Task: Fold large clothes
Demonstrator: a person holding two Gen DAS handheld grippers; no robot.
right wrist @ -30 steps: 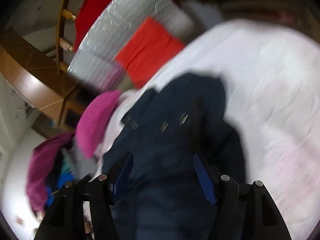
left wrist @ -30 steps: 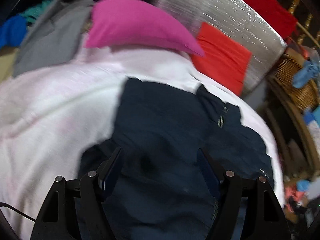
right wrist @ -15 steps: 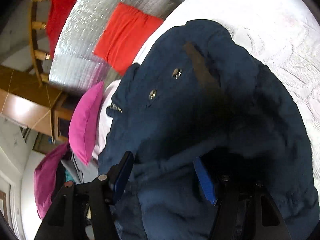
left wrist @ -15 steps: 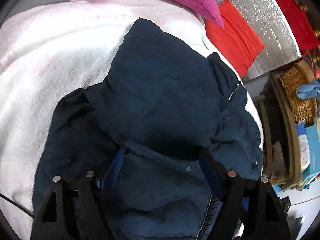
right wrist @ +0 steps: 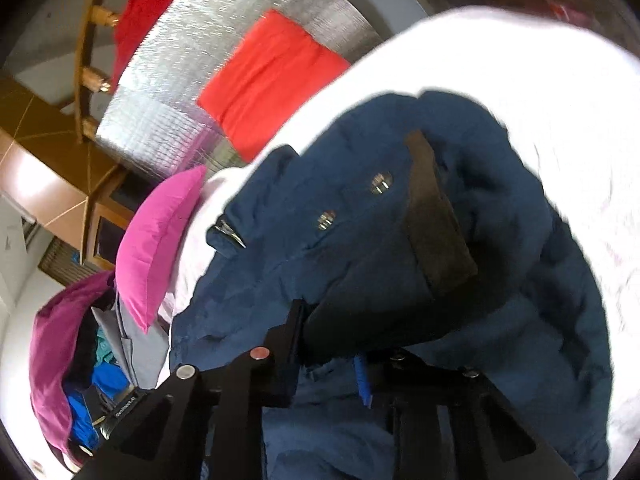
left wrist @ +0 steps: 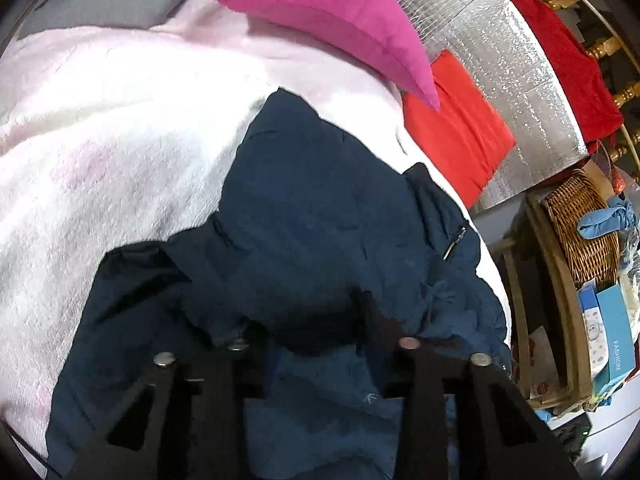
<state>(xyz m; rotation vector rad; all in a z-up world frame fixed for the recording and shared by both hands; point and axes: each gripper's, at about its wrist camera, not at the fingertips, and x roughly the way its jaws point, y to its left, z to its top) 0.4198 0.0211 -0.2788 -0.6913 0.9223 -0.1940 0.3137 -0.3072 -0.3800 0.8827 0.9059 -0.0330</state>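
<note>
In the left wrist view, the left gripper (left wrist: 316, 340) is closing its fingers on a raised fold of the navy jacket (left wrist: 320, 208), which lies crumpled on a white blanket (left wrist: 100, 128) covering the bed; fabric bunches between the fingers. If the pinch takes only the slippery outer shell, the fold may slide free once lifted, and the padded bulk could drag the blanket along. Beyond the jacket sit a pink pillow (left wrist: 332, 12), a red cushion (left wrist: 456, 136) against a silver quilted panel (left wrist: 500, 60), and a wicker basket (left wrist: 580, 232) at the bedside. In the right wrist view, the right gripper (right wrist: 328, 344) is likewise closing on a thick ridge of the jacket near its snap buttons (right wrist: 380, 182). An uneven pull between the two hands would likely skew the fold. A heap of clothes (right wrist: 80, 380) lies beside the bed.
</note>
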